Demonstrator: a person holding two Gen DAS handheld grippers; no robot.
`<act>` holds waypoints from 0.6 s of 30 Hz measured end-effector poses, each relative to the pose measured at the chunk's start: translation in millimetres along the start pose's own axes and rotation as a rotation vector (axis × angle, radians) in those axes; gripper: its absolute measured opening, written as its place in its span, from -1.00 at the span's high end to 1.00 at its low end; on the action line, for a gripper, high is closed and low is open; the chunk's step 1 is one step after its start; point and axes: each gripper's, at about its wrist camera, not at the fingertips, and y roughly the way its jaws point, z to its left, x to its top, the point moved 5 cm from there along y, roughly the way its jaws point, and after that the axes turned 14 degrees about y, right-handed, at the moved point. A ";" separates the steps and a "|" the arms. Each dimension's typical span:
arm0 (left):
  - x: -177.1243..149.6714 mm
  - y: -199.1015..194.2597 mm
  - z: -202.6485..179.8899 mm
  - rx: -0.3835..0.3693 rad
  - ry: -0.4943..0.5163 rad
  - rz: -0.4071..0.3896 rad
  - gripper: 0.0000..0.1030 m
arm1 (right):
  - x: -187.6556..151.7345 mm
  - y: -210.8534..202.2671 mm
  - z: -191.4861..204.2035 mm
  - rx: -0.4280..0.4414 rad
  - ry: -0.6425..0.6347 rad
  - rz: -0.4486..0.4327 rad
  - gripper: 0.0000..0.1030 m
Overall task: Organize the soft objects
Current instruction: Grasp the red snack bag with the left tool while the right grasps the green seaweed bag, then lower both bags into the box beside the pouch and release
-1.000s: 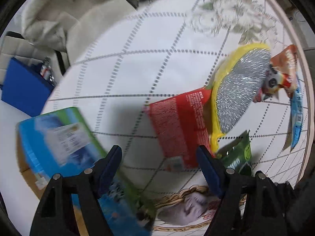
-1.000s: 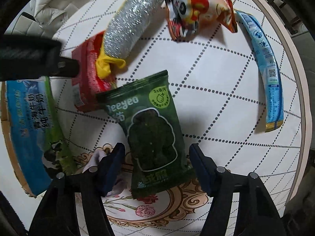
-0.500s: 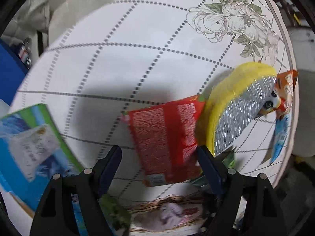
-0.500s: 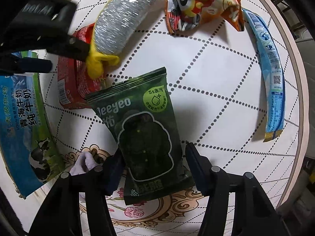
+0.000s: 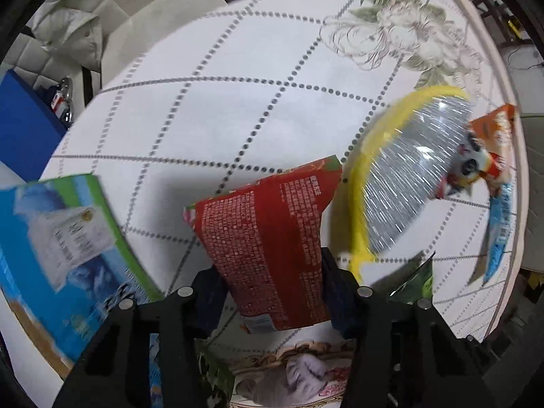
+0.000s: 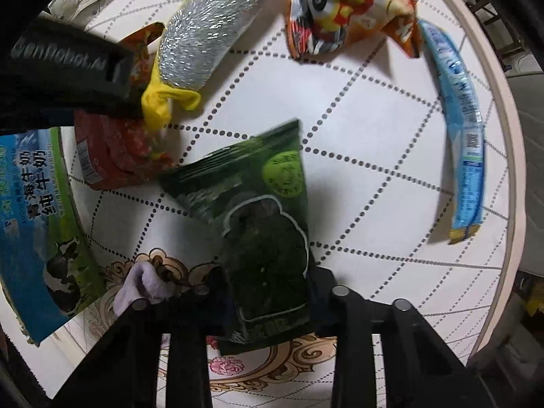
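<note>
My left gripper is shut on the near end of a red snack packet, which lifts off the round white table. My right gripper is shut on the lower part of a green seaweed packet, tilted up off the table. The red packet also shows in the right wrist view, with the left gripper's black body over it. A yellow and silver bag lies just right of the red packet, also seen in the right wrist view.
An orange panda snack bag and a long blue packet lie near the table's right rim. A blue and green milk carton box sits at the left edge. A lilac cloth lies near my right gripper. Chairs stand beyond the table.
Both grippers have closed in on their packets and gripped them. The red packet and the green packet now tilt up off the table.
</note>
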 end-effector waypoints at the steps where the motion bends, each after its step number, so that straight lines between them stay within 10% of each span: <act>1: -6.0 -6.5 0.9 -0.006 -0.008 -0.017 0.10 | -0.4 -9.5 0.3 0.011 0.000 -0.015 0.37; 10: -65.4 -92.0 -0.4 -0.073 -0.052 -0.186 0.10 | -12.2 -89.9 9.4 0.140 -0.043 -0.081 0.37; 18: -164.5 -156.3 73.4 -0.046 -0.145 -0.318 0.10 | -71.0 -158.5 83.0 0.321 -0.149 -0.098 0.37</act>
